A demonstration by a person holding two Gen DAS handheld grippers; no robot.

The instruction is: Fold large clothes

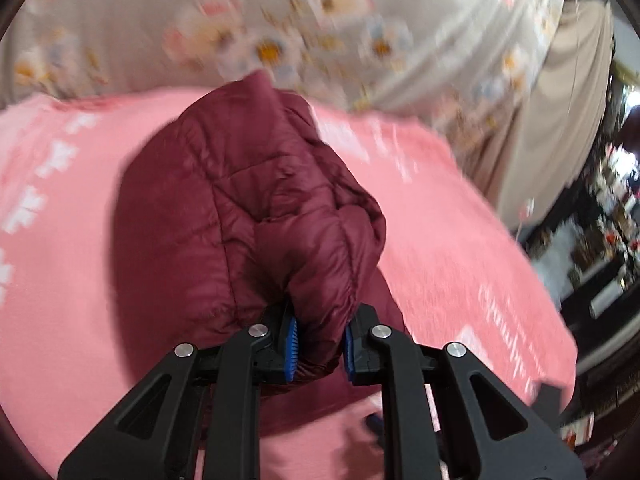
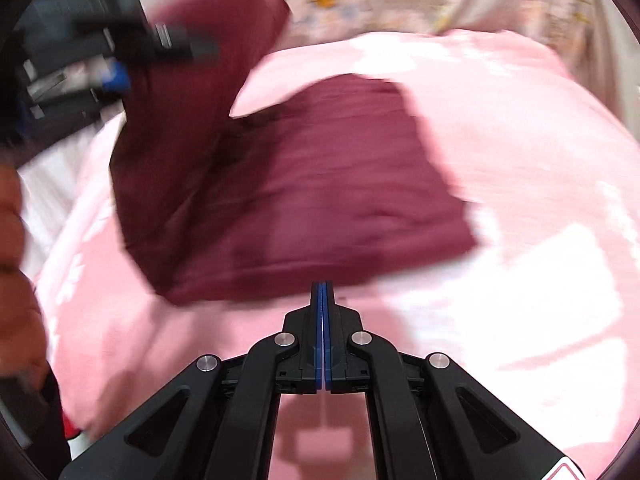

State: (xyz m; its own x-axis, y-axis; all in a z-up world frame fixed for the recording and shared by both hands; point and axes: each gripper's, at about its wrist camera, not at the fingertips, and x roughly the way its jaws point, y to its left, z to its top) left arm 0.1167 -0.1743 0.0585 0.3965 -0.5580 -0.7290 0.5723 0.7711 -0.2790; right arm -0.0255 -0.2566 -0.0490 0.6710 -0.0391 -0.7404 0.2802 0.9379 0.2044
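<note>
jacket [image 1: 240, 216]: maroon quilted, on the pink blanket [image 1: 460, 240]; one part lifted on the left, the rest flat.
long axis: flat part runs near to far; blurred, so only rough.
left gripper [image 1: 320, 344]: blue pads clamped on a bunched fold of the jacket.
right gripper [image 2: 322, 292]: jaws together, nothing between them, at the jacket's near edge.
containers: cannot tell of any.
far side: floral sheet [image 1: 240, 20].

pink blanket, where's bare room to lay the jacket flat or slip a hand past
Free: the pink blanket right of the maroon jacket, and the strip between its near hem and the shut right gripper. Crowded: the left side, where the left gripper lifts a jacket fold.
</note>
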